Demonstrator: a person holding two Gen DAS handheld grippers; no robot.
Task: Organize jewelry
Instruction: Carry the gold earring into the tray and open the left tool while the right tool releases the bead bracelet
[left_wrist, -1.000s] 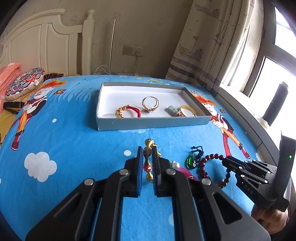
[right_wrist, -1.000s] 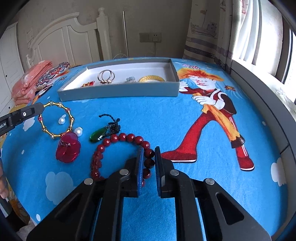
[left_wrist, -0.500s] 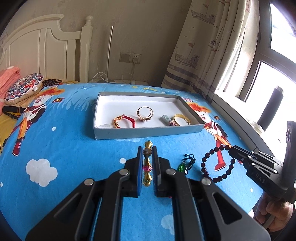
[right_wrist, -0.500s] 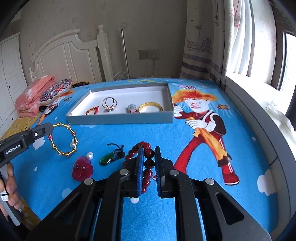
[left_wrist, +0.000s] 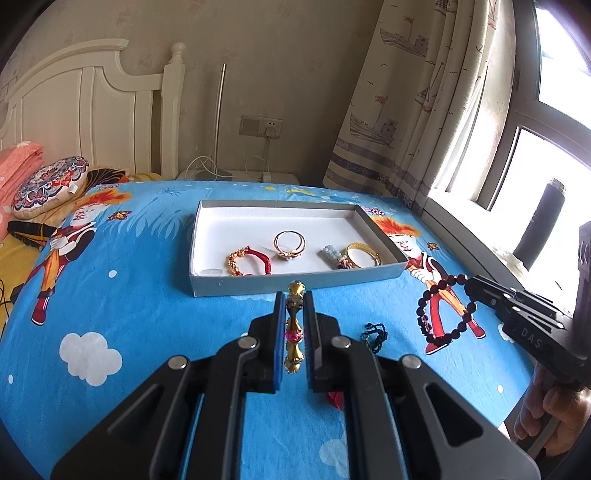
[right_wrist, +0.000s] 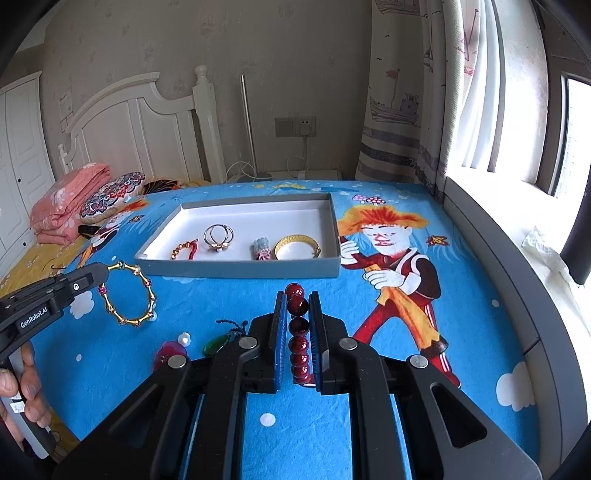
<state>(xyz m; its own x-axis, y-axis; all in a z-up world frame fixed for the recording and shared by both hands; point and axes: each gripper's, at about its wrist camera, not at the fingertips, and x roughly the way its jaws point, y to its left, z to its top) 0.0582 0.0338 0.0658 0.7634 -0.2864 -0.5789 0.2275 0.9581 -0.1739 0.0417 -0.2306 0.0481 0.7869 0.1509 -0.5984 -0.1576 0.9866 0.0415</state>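
My left gripper (left_wrist: 294, 301) is shut on a gold bangle (left_wrist: 294, 325) with pink stones, held edge-on above the blue bedspread; from the right wrist view this gold bangle (right_wrist: 129, 293) hangs as a ring from the left gripper (right_wrist: 101, 272). My right gripper (right_wrist: 298, 301) is shut on a dark red bead bracelet (right_wrist: 298, 332), lifted off the cloth. In the left wrist view that bead bracelet (left_wrist: 445, 312) dangles from the right gripper (left_wrist: 471, 286). The grey tray (left_wrist: 295, 286) lies beyond both, holding a red-cord bracelet (left_wrist: 249, 260), a thin double ring (left_wrist: 289, 243) and a gold band (left_wrist: 362, 254).
On the bedspread lie a green pendant on black cord (right_wrist: 221, 338), a pearl (right_wrist: 184, 338) and a red stone piece (right_wrist: 166, 350). Folded pink bedding (right_wrist: 66, 201) and a patterned cushion (right_wrist: 112, 192) sit at the far left. A grey ledge (right_wrist: 517, 280) runs along the right under the window.
Both grippers have risen, lifting the gold bangle and the bead bracelet off the bedspread. The tray now appears farther below and the loose pieces have slid down in view.
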